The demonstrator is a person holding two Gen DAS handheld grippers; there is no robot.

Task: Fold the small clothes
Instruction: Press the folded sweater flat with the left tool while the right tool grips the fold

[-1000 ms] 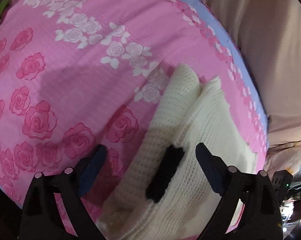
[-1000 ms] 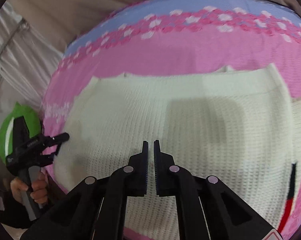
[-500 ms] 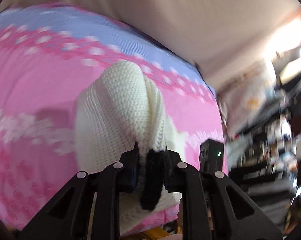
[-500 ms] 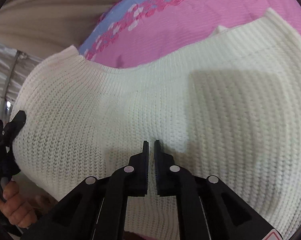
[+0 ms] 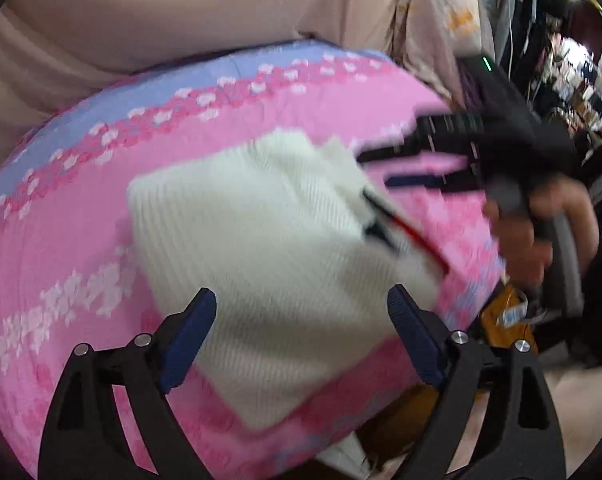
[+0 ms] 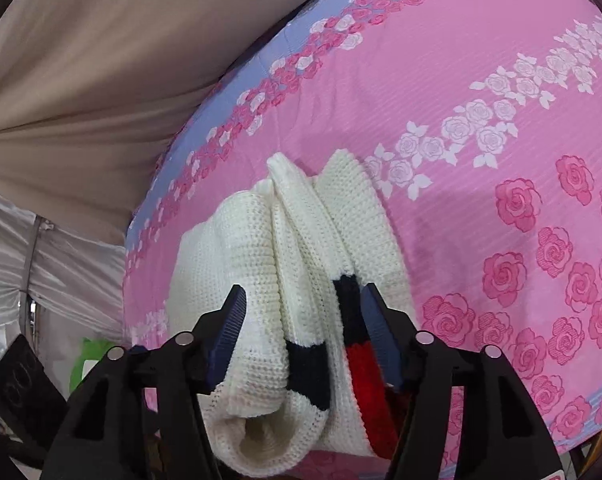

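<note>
**Cream knit folded on pink rose cover, both tools apart**

Sweater (image 5: 261, 248): cream chunky knit, ribbed and waffle texture, folded into a rough rectangle lying flat on the cover (image 5: 61, 240). Navy and red stripes at one edge. In the right wrist view the sweater (image 6: 261, 280) shows as stacked rolled layers with rounded fold edges, one layer curling into an open tube at the near end, navy band and red band beside each other.

Cover: pink, thin woven stripe texture, printed with dark pink and white roses, lilac-blue border along the far edge. Beige draped cloth (image 5: 141, 12) behind it, smooth with soft creases.

Left tool (image 5: 301, 312): black frame, blue ribbed pads, fingers wide apart, above the near part of the sweater, nothing between them gripped.

Right tool (image 6: 303, 320): fingers apart, straddling the bunched layers; pads sit at either side of the knit, right pad just beside the navy stripe. Cannot tell if pads touch the fabric. In the left wrist view the right tool (image 5: 421, 168) is blurred, at the striped edge, held by a hand (image 5: 525, 232).

Left wrist view is motion-blurred; knit detail smeared. Background clutter at right too dark and blurred to read. Near end of the sweater is cut off behind the tool frames.
</note>
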